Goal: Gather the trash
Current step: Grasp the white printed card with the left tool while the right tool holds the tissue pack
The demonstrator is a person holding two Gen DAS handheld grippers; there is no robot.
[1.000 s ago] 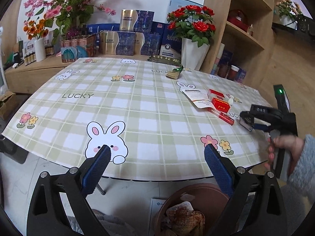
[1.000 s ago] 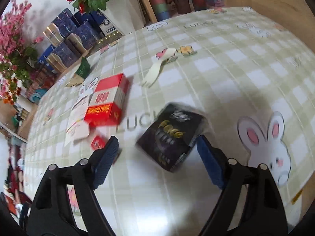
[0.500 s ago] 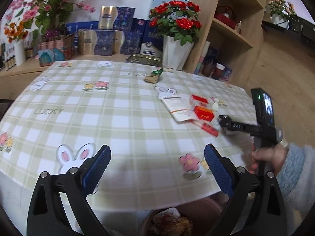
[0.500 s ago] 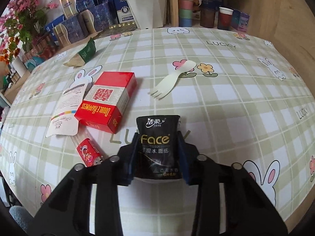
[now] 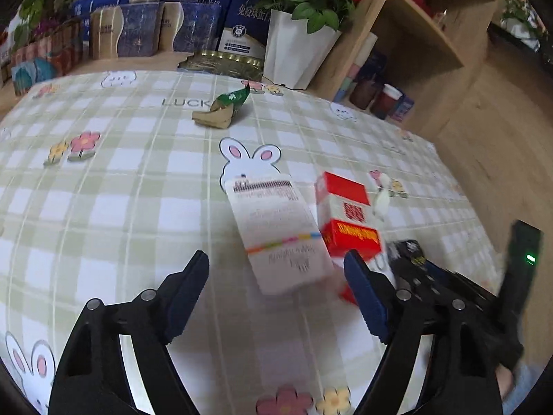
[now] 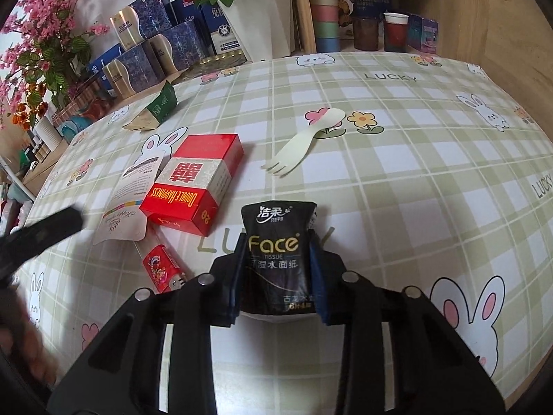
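My right gripper (image 6: 278, 273) is shut on a black Face tissue pack (image 6: 278, 249), held just above the checked tablecloth (image 6: 397, 173). My left gripper (image 5: 276, 287) is open and empty, low over the table, with a white paper card (image 5: 280, 235) between and beyond its fingertips. A red cigarette box (image 5: 345, 221) lies right of the card; it also shows in the right wrist view (image 6: 193, 183). A small red wrapper (image 6: 162, 269), a white plastic spork (image 6: 306, 141) and a green-brown crumpled wrapper (image 5: 224, 109) lie on the table.
A white pot of red roses (image 5: 297, 52) and blue boxes (image 5: 138, 31) stand behind the table's far edge. A wooden shelf (image 5: 414, 27) with cups (image 6: 394, 31) rises at the back right.
My left gripper has moved forward over the table towards the card and red box. My right gripper closed on the tissue pack a second ago and still holds it.
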